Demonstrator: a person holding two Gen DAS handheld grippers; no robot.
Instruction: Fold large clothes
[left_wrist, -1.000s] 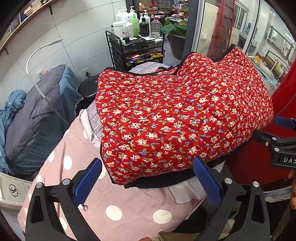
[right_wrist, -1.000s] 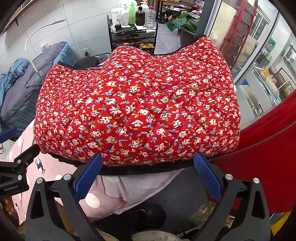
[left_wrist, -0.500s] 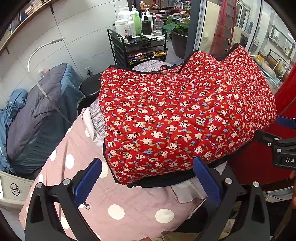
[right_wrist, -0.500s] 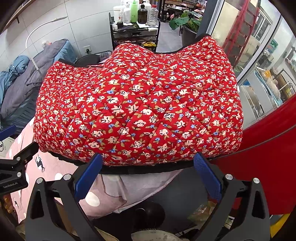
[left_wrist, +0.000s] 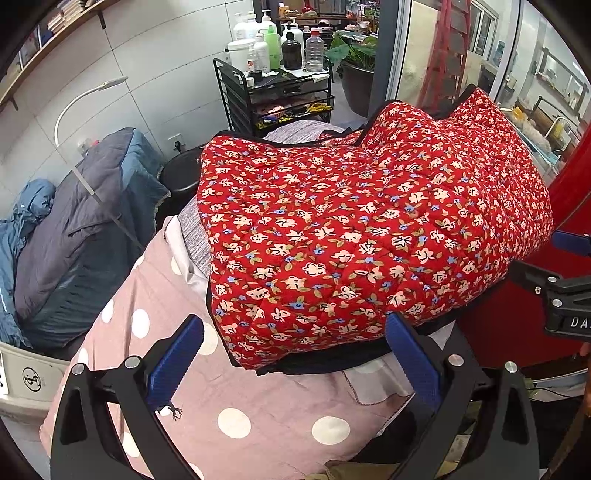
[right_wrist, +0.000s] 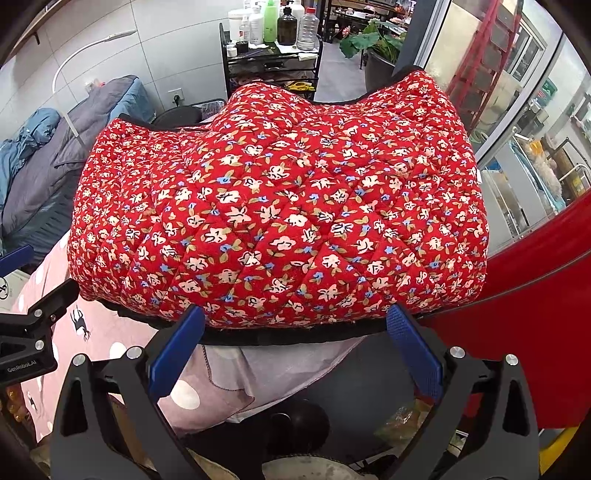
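A red quilted floral garment (left_wrist: 362, 236) lies folded in a thick bundle with black edging, on a pink polka-dot cloth (left_wrist: 236, 398). In the right wrist view the same red garment (right_wrist: 280, 206) fills the middle. My left gripper (left_wrist: 295, 354) stands open just short of the bundle's near left corner, nothing between its blue fingers. My right gripper (right_wrist: 295, 343) is open too, close to the bundle's near black edge, holding nothing. Each gripper shows at the side of the other's view.
A grey and blue bedding pile (left_wrist: 77, 229) lies at the left with a white lamp arm (left_wrist: 74, 110). A black wire cart (left_wrist: 280, 96) with bottles stands behind. A red panel (right_wrist: 524, 350) rises at the right. A white bin (left_wrist: 26, 373) sits at the lower left.
Both grippers have drawn back a little from the folded garment, which now sits slightly farther up in the views. Both stay open; the garment itself has not moved.
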